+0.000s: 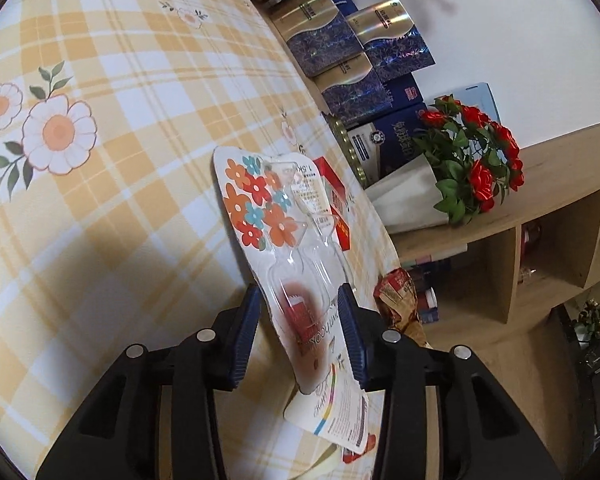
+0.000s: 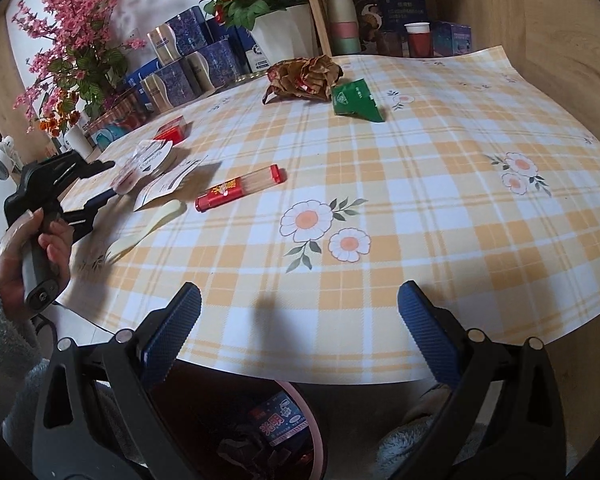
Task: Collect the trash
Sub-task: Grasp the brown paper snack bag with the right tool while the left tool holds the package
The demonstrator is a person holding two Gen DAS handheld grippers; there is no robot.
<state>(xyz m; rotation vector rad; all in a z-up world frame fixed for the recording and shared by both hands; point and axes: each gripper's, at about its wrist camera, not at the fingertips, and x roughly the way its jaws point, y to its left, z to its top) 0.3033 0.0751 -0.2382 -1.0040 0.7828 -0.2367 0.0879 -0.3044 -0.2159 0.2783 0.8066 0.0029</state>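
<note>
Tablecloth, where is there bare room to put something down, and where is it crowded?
The tablecloth is bare on its wide right half, from the green packet forward to the near edge by the right tool. Crowded: the left side, around the red tube, plastic spoon and blister card.

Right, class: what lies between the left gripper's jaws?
The flowered blister pack, clear plastic on card, sits between the jaws of the left gripper, with both pads against its sides. The left wrist view shows it.
</note>
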